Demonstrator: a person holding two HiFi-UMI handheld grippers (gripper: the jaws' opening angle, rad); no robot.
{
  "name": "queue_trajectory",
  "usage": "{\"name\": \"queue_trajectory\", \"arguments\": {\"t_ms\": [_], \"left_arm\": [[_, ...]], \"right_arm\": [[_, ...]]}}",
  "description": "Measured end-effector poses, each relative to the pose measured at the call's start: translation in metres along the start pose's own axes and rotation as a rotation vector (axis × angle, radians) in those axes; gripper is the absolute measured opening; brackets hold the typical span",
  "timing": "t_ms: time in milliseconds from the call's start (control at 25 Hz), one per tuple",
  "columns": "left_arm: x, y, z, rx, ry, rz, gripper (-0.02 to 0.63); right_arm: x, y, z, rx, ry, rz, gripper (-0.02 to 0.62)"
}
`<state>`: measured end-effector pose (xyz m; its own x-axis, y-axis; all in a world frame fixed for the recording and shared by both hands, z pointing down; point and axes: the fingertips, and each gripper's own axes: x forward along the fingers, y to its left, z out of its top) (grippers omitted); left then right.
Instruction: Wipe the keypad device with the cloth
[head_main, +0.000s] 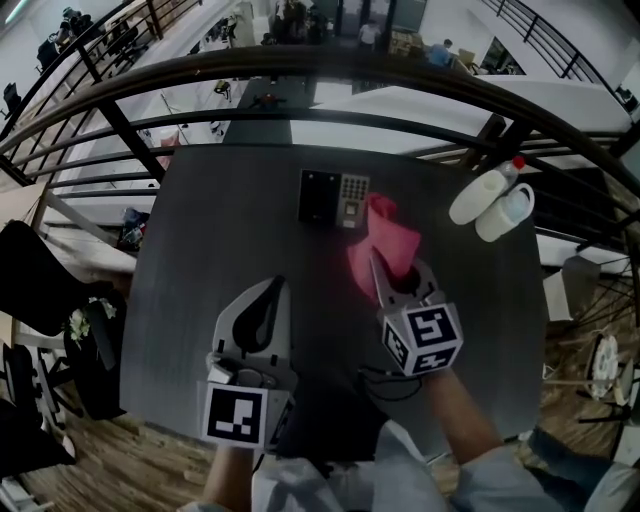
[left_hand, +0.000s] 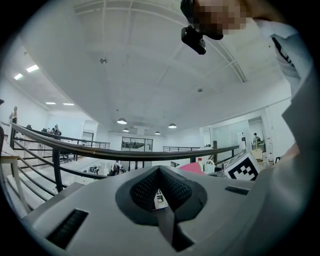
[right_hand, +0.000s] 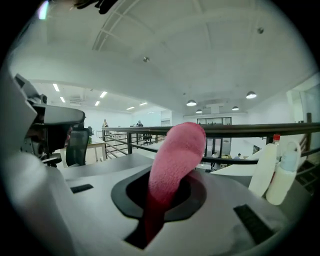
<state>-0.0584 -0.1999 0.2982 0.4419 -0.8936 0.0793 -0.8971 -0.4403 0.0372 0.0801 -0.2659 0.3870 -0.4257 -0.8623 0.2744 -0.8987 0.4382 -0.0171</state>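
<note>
The right gripper (head_main: 397, 283) is clamping the pink cloth (head_main: 384, 246). Its jaws are pinched shut on the cloth's near end, and in the right gripper view the fabric is rising out from between them in a thick pink roll. Out over the dark grey table (head_main: 220, 230), the free end of the cloth is fanning out towards the keypad device (head_main: 334, 198). The device is lying flat near the far edge of the table, black panel on the left, buttons on the right. The cloth's top corner is sitting just beside the button side, though it is hard to say whether it is actually touching.

The left gripper (head_main: 268, 300) is hovering over the near part of the table, well short of the device. Its jaws are pressed together with nothing between them. Over at the far right corner of the table, two white bottles (head_main: 492, 201) are lying side by side, one with a red cap. A black railing (head_main: 330, 68) is curving round beyond the table.
</note>
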Motion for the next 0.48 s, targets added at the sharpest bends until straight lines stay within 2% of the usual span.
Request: {"name": "queue_trajectory", "arguments": {"t_ms": [200, 480], "left_arm": [[-0.002, -0.015, 0.014, 0.009, -0.024, -0.003, 0.003], [-0.009, -0.037, 0.027, 0.022, -0.044, 0.002, 0.003]], "right_arm": [[-0.034, 0.000, 0.022, 0.012, -0.063, 0.003, 0.031], [-0.082, -0.004, 0.047, -0.026, -0.147, -0.031, 0.031]]}}
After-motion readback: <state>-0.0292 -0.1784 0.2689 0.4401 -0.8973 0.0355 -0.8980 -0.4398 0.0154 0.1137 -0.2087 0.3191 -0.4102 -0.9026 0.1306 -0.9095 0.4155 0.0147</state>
